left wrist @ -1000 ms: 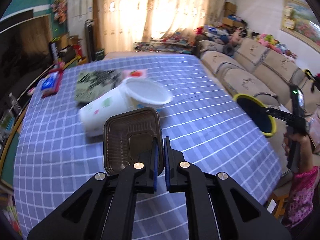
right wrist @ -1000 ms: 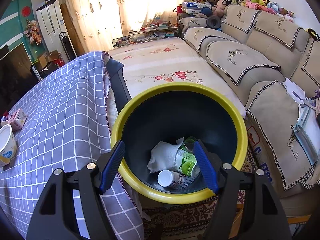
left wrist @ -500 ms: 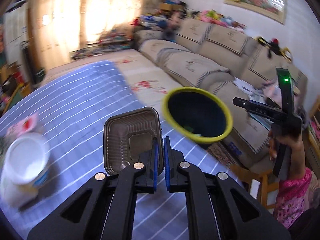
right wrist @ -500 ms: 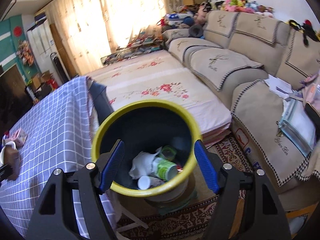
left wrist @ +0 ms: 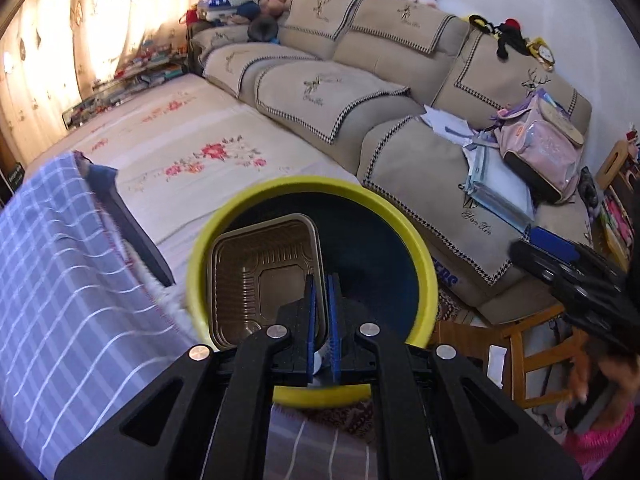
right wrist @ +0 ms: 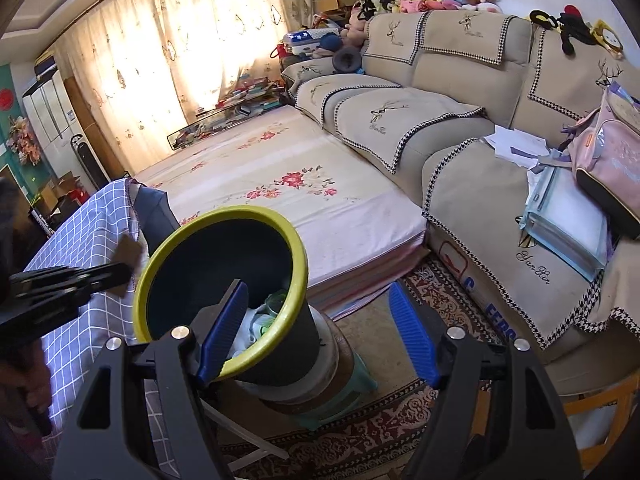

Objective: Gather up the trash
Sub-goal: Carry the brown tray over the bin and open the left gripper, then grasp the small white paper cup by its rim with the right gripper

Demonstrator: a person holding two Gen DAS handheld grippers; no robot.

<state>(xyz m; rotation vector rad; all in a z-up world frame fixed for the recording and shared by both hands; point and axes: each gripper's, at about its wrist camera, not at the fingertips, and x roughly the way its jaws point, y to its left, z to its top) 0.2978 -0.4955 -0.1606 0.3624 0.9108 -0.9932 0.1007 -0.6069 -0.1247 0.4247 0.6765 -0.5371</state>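
Sofa (right wrist: 460,120): beige, piled with papers. Table cloth (left wrist: 60,320): blue check. Bin (left wrist: 420,264): dark, yellow-rimmed; only my right view shows its base on a small stool (right wrist: 360,380) and the trash inside (right wrist: 260,320). Tray (left wrist: 260,280): brown ribbed plastic, empty, above the bin mouth, shown fully only by my left view. My left gripper (left wrist: 322,312) pinches its rim. My right gripper (right wrist: 316,328) gapes wide, holding nothing.
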